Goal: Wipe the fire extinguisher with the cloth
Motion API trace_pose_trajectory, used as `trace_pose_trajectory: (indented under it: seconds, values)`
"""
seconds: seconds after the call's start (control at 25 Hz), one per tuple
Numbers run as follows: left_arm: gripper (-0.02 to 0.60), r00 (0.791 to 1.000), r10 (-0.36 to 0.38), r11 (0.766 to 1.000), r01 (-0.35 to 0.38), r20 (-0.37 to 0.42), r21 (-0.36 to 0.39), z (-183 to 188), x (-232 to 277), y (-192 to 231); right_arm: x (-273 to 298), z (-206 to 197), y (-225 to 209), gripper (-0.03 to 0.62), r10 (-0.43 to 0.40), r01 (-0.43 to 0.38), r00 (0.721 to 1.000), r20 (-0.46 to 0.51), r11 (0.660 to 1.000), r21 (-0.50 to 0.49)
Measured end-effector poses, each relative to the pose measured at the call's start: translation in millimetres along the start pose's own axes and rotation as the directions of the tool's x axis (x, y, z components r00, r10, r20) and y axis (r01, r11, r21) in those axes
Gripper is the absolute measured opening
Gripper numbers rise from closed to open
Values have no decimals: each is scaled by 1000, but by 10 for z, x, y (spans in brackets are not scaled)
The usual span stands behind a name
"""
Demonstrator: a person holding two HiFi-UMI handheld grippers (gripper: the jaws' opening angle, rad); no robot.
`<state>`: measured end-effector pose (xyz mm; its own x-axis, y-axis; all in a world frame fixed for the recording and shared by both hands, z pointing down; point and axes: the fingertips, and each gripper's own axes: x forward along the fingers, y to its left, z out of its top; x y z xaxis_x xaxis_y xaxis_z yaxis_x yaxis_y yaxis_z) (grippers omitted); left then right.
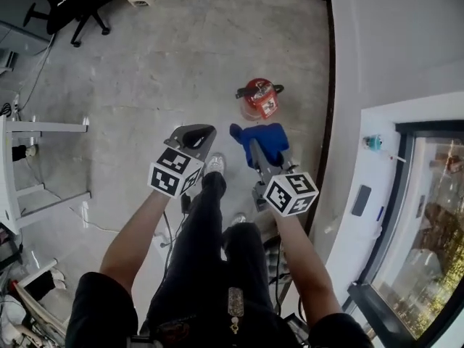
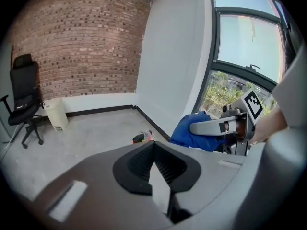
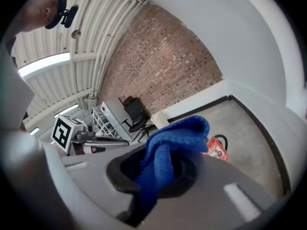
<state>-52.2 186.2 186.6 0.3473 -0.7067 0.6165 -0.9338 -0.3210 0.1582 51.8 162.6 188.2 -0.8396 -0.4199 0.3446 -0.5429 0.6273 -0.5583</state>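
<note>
Left tongs [image 2: 156, 172]: jaws together, nothing between them, held in the air above the floor [image 1: 167, 56]. Right tongs [image 3: 154, 177]: jaws clamped on the cloth [image 3: 178, 132], which is blue, bunched up, and sticks out past the tips. The two tongs are side by side, near each other, both pointing forward and away from the person.

Extinguisher [image 1: 259, 98]: red, standing on the concrete floor close to the black skirting of the white wall, just ahead of the right tongs in the head view. Cloth is apart from it, no contact. Black hose loop is visible on it in the right gripper view. Left gripper view shows it small, low on the floor by the wall, beyond the tongs.

Person stands in dark trousers, shoes [image 1: 215, 164] below the tongs, bare forearms.

Black office chair [image 2: 24, 99] at the far left in front of a brick wall [image 2: 81, 42], white bin [image 2: 55, 114] next to it. Window [image 1: 428, 238] at right. White rack [image 1: 29, 165] at the left edge.
</note>
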Motion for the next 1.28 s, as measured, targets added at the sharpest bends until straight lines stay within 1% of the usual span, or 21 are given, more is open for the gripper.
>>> trace_pose_trajectory:
  seconds: [0.08,0.16,0.28,0.36,0.48,0.56,0.68,0.76,0.84,0.92,1.08,1.28]
  values:
    - [6,1000,6,1000,-6,28,-8,205,-265,-219,-211,235,261,28,26,-25,1000,12,998,-65]
    - [6,998,1,1000,1,56,-24,380,-512,-464,-440,443,510,28,47,-43,998,37,993,-108]
    - [6,994,3,999,3,106,-55,660,-846,-832,-816,772,836,28,71,-57,993,91,987,-150]
    - [6,990,4,998,6,143,-67,903,-1062,-1040,-1050,1068,1042,28,96,-74,987,133,984,-162]
    - [6,982,-2,999,12,189,-53,1229,-1427,-1311,-1377,1474,1386,28,141,-108,972,188,979,-173]
    - [6,975,-6,999,13,223,-30,1436,-1659,-1422,-1545,1732,1625,28,175,-130,957,232,971,-198]
    - [6,965,-17,1000,17,263,1,1713,-1970,-1510,-1755,2085,1978,28,220,-153,929,298,960,-234]
    - [6,959,-19,1000,17,283,10,1881,-2203,-1502,-1854,2269,2239,29,239,-157,916,321,952,-261]
    - [6,952,-22,1000,14,305,26,2078,-2431,-1446,-1901,2442,2490,29,254,-153,909,331,941,-301]
    - [6,944,-29,999,15,329,45,2273,-2622,-1411,-1940,2579,2690,29,261,-141,908,328,927,-346]
    - [6,925,-55,997,30,376,74,2488,-2910,-1466,-2078,2681,2948,29,257,-107,912,320,902,-419]
    - [6,901,-115,991,73,418,116,2679,-3167,-1508,-2199,2818,3146,29,193,-13,917,348,889,-458]
